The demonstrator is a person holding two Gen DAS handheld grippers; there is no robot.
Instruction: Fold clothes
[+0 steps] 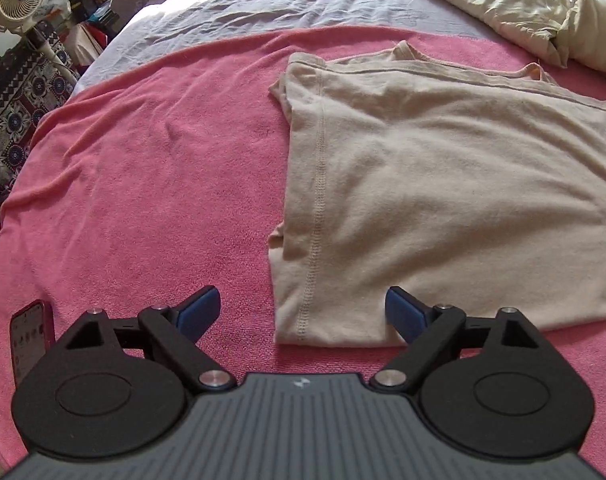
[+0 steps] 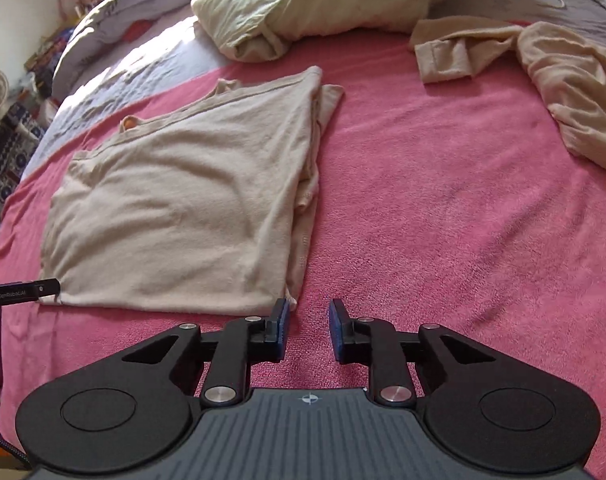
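Your pink blanket (image 2: 443, 208) covers the bed, with broad bare stretches left and right of the folded beige shirt (image 2: 175, 208) lying flat on it. A second beige garment (image 2: 559, 80) lies crumpled near the far right edge, well apart. Your left gripper (image 1: 301, 312) spreads its jaws wide over the shirt's near corner; your right gripper (image 2: 309, 330) holds its jaws slightly apart, empty, just beside the shirt's near right corner. A phone (image 1: 31, 336) sits far left.

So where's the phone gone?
In the left wrist view, the phone lies at the lower left on the pink blanket, just left of the left gripper and well left of the folded beige T-shirt.
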